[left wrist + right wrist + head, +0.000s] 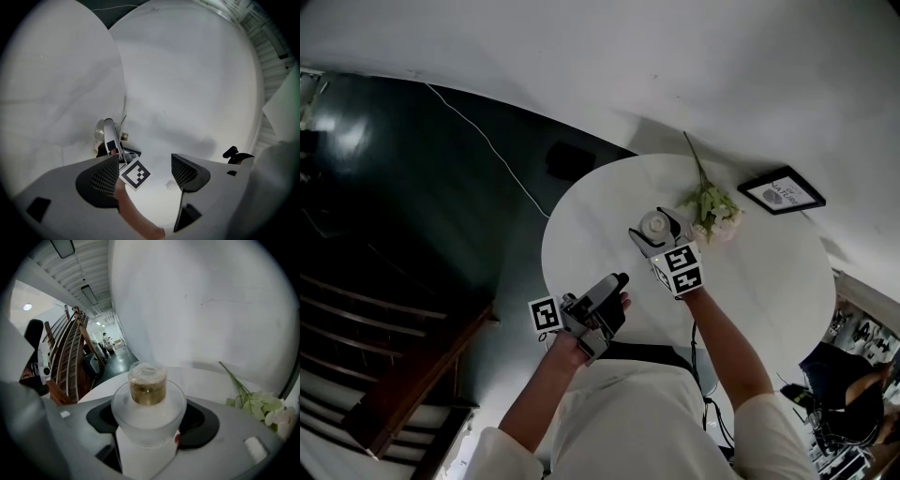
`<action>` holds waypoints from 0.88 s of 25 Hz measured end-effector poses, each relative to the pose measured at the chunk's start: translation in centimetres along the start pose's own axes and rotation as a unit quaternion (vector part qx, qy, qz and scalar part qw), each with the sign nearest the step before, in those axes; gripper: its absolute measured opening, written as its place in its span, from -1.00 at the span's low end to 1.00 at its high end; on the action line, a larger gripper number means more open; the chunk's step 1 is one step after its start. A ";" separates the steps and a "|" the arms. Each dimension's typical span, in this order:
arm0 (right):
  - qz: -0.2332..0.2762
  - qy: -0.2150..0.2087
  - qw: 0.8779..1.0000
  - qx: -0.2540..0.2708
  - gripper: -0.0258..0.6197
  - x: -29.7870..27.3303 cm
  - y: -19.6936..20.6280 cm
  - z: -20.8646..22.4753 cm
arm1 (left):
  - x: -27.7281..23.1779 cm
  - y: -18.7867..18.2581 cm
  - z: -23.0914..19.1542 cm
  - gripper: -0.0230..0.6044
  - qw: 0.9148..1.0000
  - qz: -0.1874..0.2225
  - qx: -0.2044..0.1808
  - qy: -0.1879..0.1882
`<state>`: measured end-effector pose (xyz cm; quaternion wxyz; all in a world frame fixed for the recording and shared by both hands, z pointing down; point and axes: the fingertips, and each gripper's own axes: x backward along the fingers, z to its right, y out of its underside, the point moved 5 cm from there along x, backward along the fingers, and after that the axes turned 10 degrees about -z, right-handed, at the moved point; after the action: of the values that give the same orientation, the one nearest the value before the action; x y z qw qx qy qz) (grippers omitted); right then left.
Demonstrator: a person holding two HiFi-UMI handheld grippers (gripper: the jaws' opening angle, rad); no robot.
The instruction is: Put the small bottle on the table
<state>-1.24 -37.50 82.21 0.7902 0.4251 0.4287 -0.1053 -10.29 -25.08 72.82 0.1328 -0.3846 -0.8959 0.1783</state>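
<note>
A small bottle [148,401] with a frosted body and a clear cap over a golden collar is clamped upright between the jaws of the right hand-held gripper [651,232]. The jaws are closed against its sides. The bottle is held over the round white worktop [769,281], just beside the flower spray [710,203], on the side of the spray that faces the person. Whether its base touches the worktop cannot be told.

The left hand-held gripper [607,291] is held farther from the flower spray, over the near edge of the worktop. Its jaws are spread wide apart and nothing is held between them. Through the gap between them, in the left gripper view, the marker cube [135,173] of the right hand-held gripper and the bare white surface are seen.

A small black picture frame [784,190] is seen beyond the flower spray, at the far edge of the worktop by the white wall. Well to the left of the flower spray, a thin pale cable [487,141] is laid across the dark floor [412,206].
</note>
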 end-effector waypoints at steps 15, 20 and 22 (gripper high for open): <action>0.005 0.017 1.000 0.003 0.16 -1.0 1.3 0.7 | -0.3 0.1 -0.9 0.12 1.000 0.008 -0.002 -0.002; 0.010 0.030 0.999 0.014 0.16 -1.0 1.3 0.2 | 0.8 0.3 -1.0 0.12 1.000 0.026 -0.005 -0.003; 0.012 0.036 0.999 0.018 0.16 -0.8 1.3 -0.1 | 1.4 0.5 -0.8 0.12 0.999 0.033 -0.007 -0.002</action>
<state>-1.11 -36.75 83.58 0.7679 0.4475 0.4498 -0.0885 -10.59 -23.59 73.52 0.1223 -0.4143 -0.8844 0.1769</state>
